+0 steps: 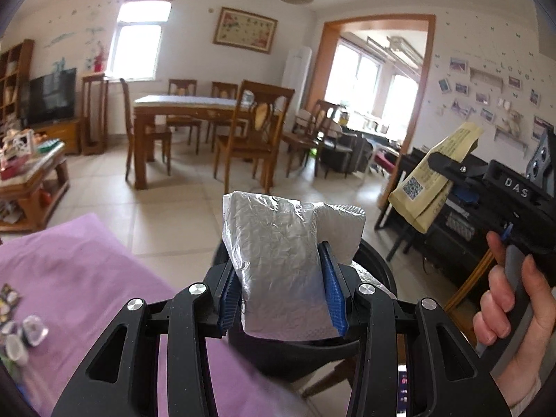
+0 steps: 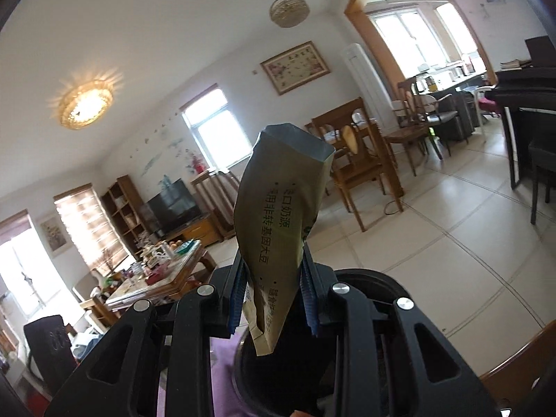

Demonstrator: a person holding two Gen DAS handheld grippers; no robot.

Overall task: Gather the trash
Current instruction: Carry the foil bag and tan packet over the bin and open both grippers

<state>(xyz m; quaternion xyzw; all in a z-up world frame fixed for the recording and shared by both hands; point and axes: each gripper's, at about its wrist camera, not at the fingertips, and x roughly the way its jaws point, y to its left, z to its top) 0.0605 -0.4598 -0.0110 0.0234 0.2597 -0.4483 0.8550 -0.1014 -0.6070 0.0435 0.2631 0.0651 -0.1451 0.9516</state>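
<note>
Now the left gripper (image 1: 283, 288) holds a crumpled silver foil packet (image 1: 278, 250) between its blue pads (image 1: 333, 295); the jaws stand at a middle width and press on the packet from both sides. The packet sticks up and forward from the gripper. Just below and behind it is a round black bin (image 1: 375, 260), and the gripper is over its near rim. On the left is a purple cloth (image 1: 87, 278), with some small wrappers (image 1: 21, 333) lying at its left edge.

On the right side of the left wrist view, the right gripper (image 1: 448, 170) is seen from the side, carried by a hand (image 1: 504, 299). It clamps a yellow-brown paper pouch (image 1: 434, 173) with a square code printed on it.

In the right wrist view, the same gripper (image 2: 274, 295) has narrow jaws closed on the pouch (image 2: 281, 208), which stands upward with printed characters on it. The black bin (image 2: 392, 285) opens just under it.

Far in the room stand a wooden dining table (image 1: 180, 104) with chairs and a television (image 1: 52, 95).
</note>
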